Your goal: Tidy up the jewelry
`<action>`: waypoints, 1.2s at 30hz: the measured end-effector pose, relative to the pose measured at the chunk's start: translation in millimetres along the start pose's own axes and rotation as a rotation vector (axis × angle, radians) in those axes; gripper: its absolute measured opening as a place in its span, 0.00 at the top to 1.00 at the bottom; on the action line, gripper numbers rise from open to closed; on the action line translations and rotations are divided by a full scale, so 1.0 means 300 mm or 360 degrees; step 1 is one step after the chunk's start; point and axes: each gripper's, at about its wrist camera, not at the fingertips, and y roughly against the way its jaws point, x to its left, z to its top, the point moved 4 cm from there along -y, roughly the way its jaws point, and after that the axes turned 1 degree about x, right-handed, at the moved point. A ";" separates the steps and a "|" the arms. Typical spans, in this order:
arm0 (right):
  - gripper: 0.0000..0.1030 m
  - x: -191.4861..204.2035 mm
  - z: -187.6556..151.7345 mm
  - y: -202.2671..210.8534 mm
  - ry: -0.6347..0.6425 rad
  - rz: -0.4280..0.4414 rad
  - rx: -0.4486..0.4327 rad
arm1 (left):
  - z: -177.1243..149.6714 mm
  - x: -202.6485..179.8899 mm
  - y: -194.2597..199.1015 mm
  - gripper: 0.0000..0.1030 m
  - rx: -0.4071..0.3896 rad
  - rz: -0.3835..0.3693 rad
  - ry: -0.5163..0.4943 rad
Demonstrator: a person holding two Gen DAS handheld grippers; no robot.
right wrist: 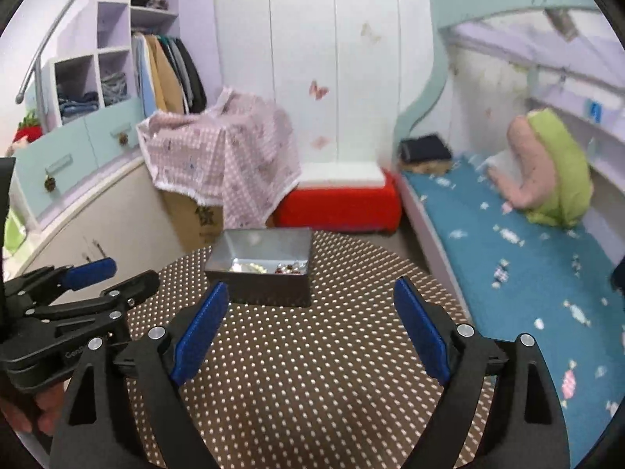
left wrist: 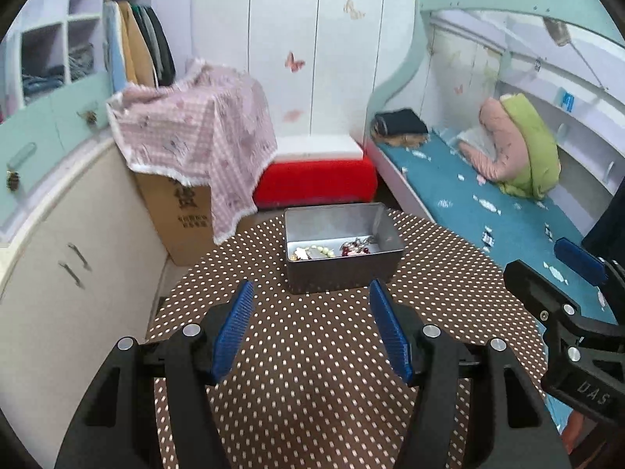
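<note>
An open grey metal tin (left wrist: 384, 234) stands on the far part of a round table with a brown polka-dot cloth (left wrist: 312, 351). Several jewelry pieces (left wrist: 332, 251) lie inside: pale green beads, white pieces and red beads. The tin (right wrist: 273, 293) and its jewelry (right wrist: 269, 267) also show in the right wrist view. My left gripper (left wrist: 310, 293) is open and empty, just short of the tin. My right gripper (right wrist: 310, 293) is open and empty, also short of the tin, to the right of the left one. Each gripper shows at the edge of the other's view.
A cardboard box under a pink checked cloth (left wrist: 195, 133) and a red and white stool (left wrist: 316, 179) stand behind the table. A bed with a blue sheet (left wrist: 488, 203) runs along the right. White cabinets (left wrist: 58, 234) line the left.
</note>
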 end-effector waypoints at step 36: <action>0.15 0.035 -0.121 0.346 0.0032 -0.0272 -0.0291 | -0.156 -0.088 0.314 0.38 -0.0254 0.0166 -0.0020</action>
